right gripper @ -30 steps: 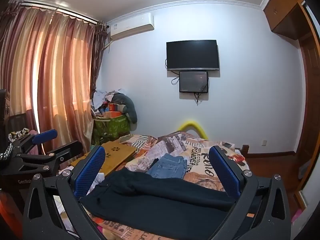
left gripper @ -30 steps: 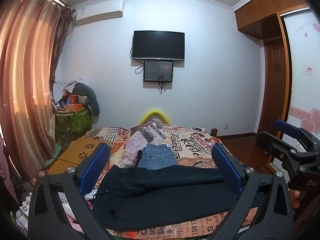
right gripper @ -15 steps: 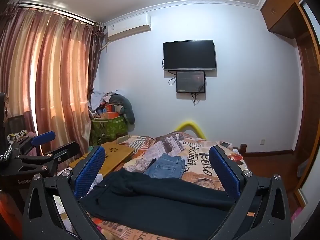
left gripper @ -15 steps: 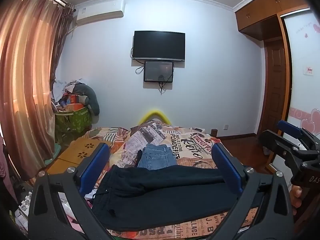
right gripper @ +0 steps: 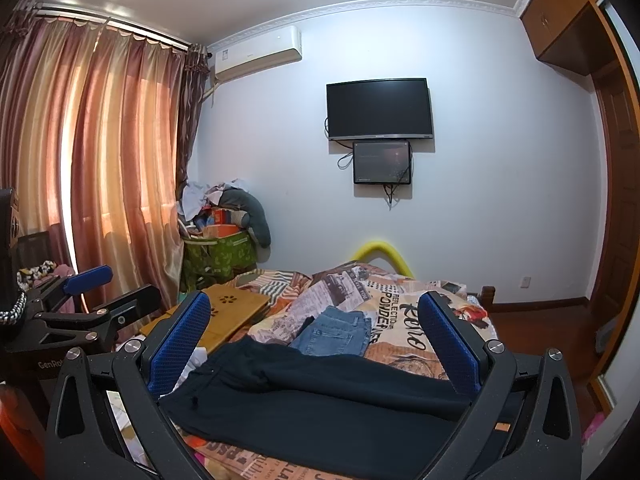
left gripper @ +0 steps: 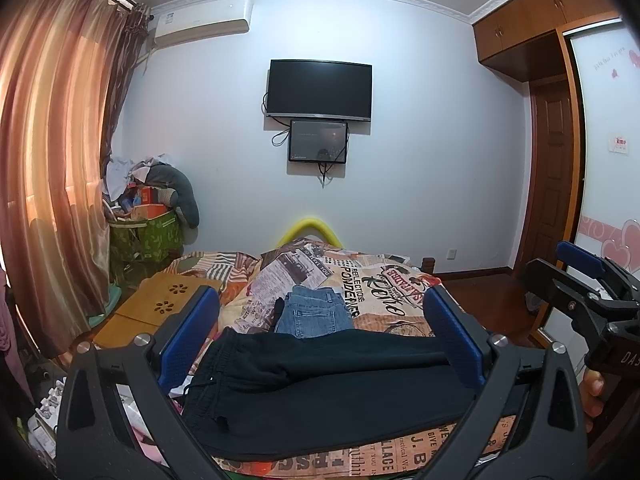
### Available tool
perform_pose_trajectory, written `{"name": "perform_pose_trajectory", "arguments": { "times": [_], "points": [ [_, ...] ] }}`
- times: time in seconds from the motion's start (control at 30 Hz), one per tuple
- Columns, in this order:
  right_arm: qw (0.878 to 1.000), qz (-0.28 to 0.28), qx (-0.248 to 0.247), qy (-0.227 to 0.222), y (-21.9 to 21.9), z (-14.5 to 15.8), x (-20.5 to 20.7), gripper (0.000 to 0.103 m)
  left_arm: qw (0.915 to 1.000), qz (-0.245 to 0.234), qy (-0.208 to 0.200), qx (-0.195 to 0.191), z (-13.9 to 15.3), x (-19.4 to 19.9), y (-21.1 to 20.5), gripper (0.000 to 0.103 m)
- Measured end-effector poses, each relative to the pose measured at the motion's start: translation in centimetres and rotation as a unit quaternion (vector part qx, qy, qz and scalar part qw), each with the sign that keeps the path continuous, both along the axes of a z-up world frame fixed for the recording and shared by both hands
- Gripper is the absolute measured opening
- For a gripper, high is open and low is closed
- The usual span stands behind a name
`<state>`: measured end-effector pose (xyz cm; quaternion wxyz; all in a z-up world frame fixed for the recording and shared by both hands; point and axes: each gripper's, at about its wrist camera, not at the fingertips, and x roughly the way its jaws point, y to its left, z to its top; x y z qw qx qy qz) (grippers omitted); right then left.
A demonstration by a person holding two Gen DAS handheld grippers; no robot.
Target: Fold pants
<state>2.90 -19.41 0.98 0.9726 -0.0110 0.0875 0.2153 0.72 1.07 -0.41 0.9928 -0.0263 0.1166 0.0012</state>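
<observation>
Your left gripper and right gripper both hang above the near edge of the bed, fingers spread wide and holding nothing. The black pants lie flat across the bed in front of you, waistband to your left, legs running right, already doubled one leg over the other by the look of it. Folded jeans sit just beyond them. Judged step: approach for the grasp. Bring each gripper down on one end of the pants, pinch both layers together, and lift evenly so the fabric does not slip apart. Against the earlier frames little has changed; the right view has drifted slightly, the pants have not moved
</observation>
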Motion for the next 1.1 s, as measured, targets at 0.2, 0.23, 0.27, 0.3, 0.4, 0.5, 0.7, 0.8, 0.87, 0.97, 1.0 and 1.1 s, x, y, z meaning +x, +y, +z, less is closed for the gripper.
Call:
{"name": "perform_pose_trajectory", "arguments": {
  "times": [0.2,0.23,0.27,0.3,0.4,0.5,0.7,0.8,0.87,0.97,1.0,1.1],
  "points": [
    [1.000,-0.001,0.000,-0.001,-0.1,0.1,0.0,0.103,1.0000,0.000,0.000,0.000,-0.1,0.1,-0.1,0.103],
    [1.000,-0.002,0.001,-0.001,-0.2,0.1,0.0,0.103,1.0000,0.000,0.000,0.001,-0.1,0.1,-0.1,0.103],
    [1.000,-0.002,0.001,0.000,-0.2,0.1,0.0,0.103,1.0000,0.000,0.000,0.001,-0.1,0.1,-0.2,0.103],
    [1.000,-0.002,0.002,0.000,-0.2,0.2,0.0,0.103,1.0000,0.000,0.000,0.001,-0.1,0.1,-0.2,0.103],
    [1.000,-0.002,0.002,-0.001,-0.3,0.3,0.0,0.103,1.0000,0.000,-0.001,0.002,-0.1,0.1,-0.2,0.103],
    [1.000,-0.005,-0.001,-0.007,-0.2,0.3,-0.3,0.103,1.0000,0.000,-0.004,0.002,-0.1,0.1,-0.2,0.103],
    [1.000,-0.003,-0.007,-0.011,0.2,0.4,-0.3,0.103,1.0000,-0.001,-0.007,0.001,-0.1,0.0,-0.4,0.103],
    [1.000,-0.004,-0.009,-0.013,0.5,0.4,-0.5,0.103,1.0000,-0.003,-0.008,0.001,-0.2,-0.2,-0.5,0.103],
    [1.000,-0.005,-0.012,-0.015,0.6,0.5,-0.5,0.103,1.0000,-0.002,-0.009,0.001,-0.2,-0.2,-0.5,0.103],
    [1.000,-0.004,-0.012,-0.015,0.7,0.5,-0.5,0.103,1.0000,-0.001,-0.010,0.000,-0.4,-0.2,-0.7,0.103],
    [1.000,-0.005,-0.012,-0.015,0.7,0.5,-0.5,0.103,1.0000,-0.001,-0.009,-0.001,-0.4,-0.2,-0.7,0.103],
    [1.000,-0.006,-0.012,-0.014,0.9,0.5,-0.5,0.103,1.0000,0.001,-0.008,-0.004,-0.5,-0.1,-0.5,0.103]
  ]
}}
